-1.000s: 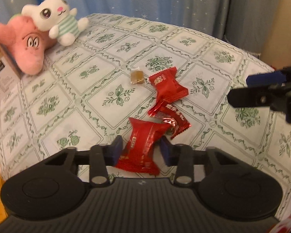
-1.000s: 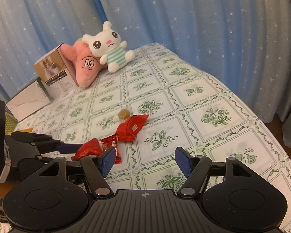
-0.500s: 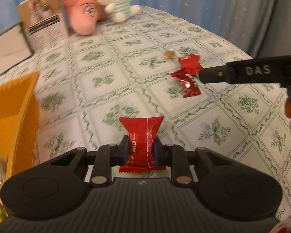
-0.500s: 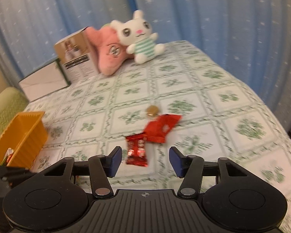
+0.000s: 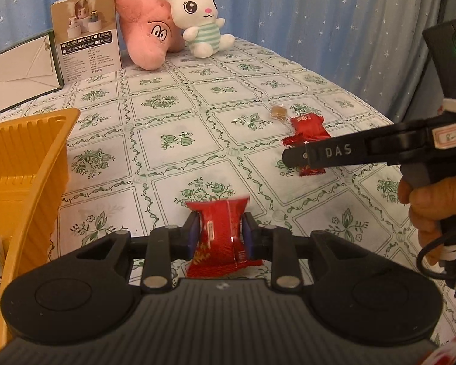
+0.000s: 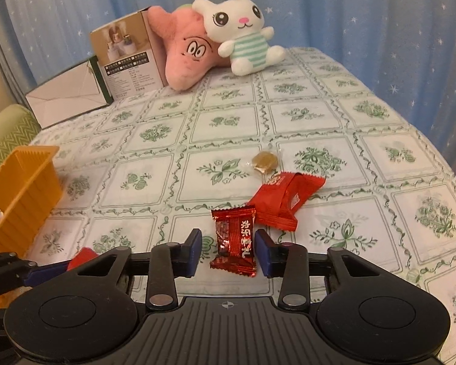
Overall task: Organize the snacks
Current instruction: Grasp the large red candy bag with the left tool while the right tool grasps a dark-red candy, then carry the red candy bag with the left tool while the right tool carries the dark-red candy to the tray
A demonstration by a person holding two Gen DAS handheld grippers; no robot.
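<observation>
My left gripper (image 5: 220, 231) holds a red snack packet (image 5: 219, 252) upright between its blue pads above the tablecloth, and its jaws are opening. An orange basket (image 5: 24, 164) with several wrapped snacks inside stands just left of it. My right gripper (image 6: 229, 243) straddles a small dark-red candy packet (image 6: 235, 237) lying on the cloth. Its jaws are closing, with a gap still showing at the left pad. A larger red packet (image 6: 281, 200) and a gold wrapped candy (image 6: 264, 160) lie just beyond.
A pink plush (image 6: 185, 51), a white bunny plush (image 6: 243, 36), a cardboard box (image 6: 127, 57) and a white folder (image 6: 67, 97) line the back. The table edge (image 6: 440, 164) curves down on the right before blue curtains. A hand (image 5: 431, 200) grips the right tool.
My left gripper closed on the red packet and carried it left from the pile to beside the orange basket. My right gripper came down over the dark-red candy and its jaws narrowed.
</observation>
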